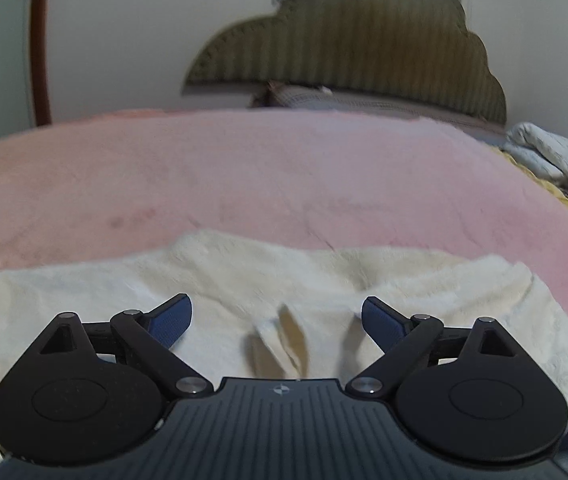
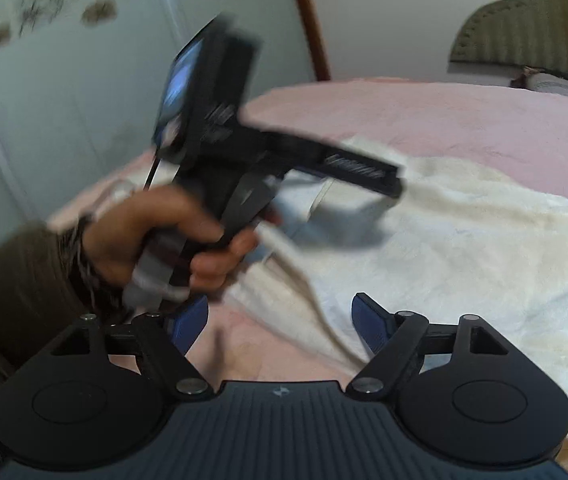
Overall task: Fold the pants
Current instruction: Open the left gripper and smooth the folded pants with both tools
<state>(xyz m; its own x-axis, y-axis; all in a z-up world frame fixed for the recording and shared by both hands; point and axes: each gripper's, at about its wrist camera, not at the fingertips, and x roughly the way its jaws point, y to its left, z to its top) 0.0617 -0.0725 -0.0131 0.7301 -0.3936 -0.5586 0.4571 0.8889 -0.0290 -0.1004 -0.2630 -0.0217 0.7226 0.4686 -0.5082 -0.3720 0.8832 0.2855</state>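
Cream fleece pants: the soft cream-white fleece pants (image 1: pixel 324 280) lie spread on the pink plush bed cover (image 1: pixel 263 172), directly below both tools; a small upright pleat of cloth stands between the left fingers.
Left gripper: the black two-finger left gripper (image 1: pixel 275 316) has its blue-padded fingers (image 1: pixel 173 320) wide apart; nothing is pressed between them, the cloth only lies under them.
Right gripper: the black two-finger right gripper (image 2: pixel 279 318) is also spread, empty, above the near edge of the pants where the pink cover shows.
Left hand: the person's hand (image 2: pixel 163 236) in a dark sleeve holds the left tool's handle, seen blurred in the right wrist view.
Step in hand: I judge that both tools are free of the cloth and a new hold must be chosen.
How to do it well: take the edge at two points well apart, close on both layers together, lift only a little, and lay the fold flat so the fleece does not bunch.
Risk: thick pile slips easily; a shallow bite may catch only one layer.
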